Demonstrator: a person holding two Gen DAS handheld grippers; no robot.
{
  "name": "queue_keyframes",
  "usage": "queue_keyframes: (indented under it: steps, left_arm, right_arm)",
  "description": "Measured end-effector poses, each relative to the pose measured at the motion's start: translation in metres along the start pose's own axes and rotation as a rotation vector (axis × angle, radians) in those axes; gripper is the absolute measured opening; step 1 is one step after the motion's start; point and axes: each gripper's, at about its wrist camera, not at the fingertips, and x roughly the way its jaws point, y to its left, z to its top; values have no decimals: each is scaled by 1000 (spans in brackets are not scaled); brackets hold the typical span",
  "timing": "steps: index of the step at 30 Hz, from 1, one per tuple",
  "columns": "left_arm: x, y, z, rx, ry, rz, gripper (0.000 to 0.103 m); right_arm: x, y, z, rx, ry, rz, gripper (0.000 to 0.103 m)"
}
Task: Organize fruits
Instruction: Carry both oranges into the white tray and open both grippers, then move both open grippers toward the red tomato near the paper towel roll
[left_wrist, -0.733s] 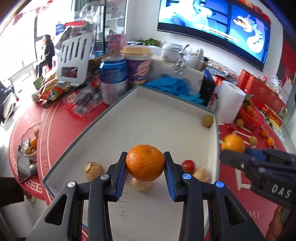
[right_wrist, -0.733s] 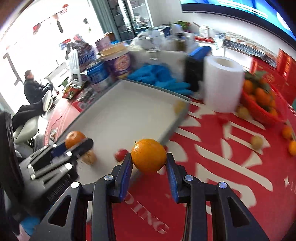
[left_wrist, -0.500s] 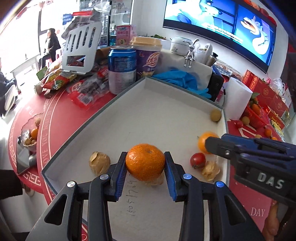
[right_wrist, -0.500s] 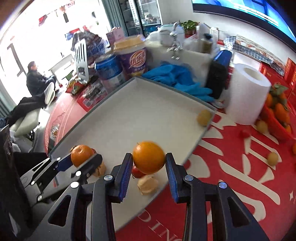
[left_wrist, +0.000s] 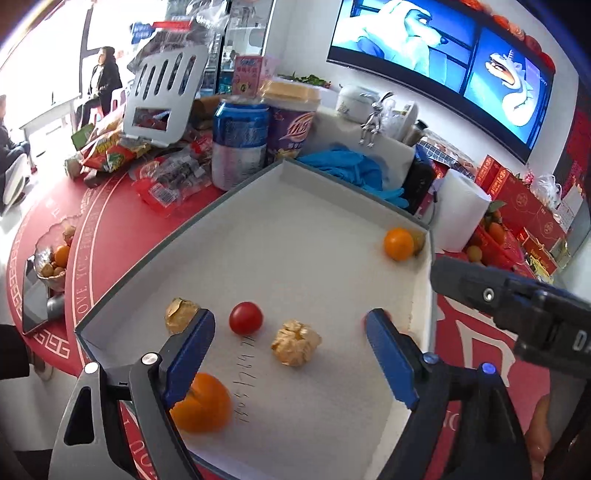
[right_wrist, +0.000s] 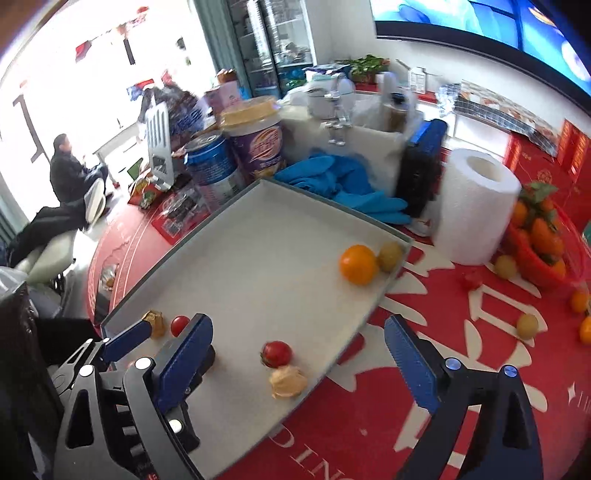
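Two oranges now lie in the tray (left_wrist: 258, 177), one (left_wrist: 201, 403) near its front edge under the left gripper (left_wrist: 288, 343), one (right_wrist: 358, 264) by its far corner, so both grippers, jaws opening and empty, should lift clear before the right gripper (right_wrist: 299, 347) seeks fruit outside the tray.

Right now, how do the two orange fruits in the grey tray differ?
The near orange lies at the tray's front, partly hidden behind the left gripper, whose jaws are opening. The far orange sits in the back corner, in full view, beside a small yellow fruit. Both are round, loose, and ungripped.
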Motion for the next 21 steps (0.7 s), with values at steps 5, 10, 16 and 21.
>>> queue_keyframes:
  steps: [5,10,16,21]
  left_arm:
    - [-12,-40,1,115,41,-84,87]
    - [-19,-107,-13,311,67,-147,89]
    - [-3,-166,-29,456,172,-181,89]
    - [5,-187,-13,447,209,-213,89]
  right_arm:
    - [-18,-58,-13,177,-7,-31,103]
    - [-33,-127,-38,343,9,-136,103]
    - [-47,-203,-83,481,81,-317,103]
    - [-64,-229,-100,444,58,-448,103]
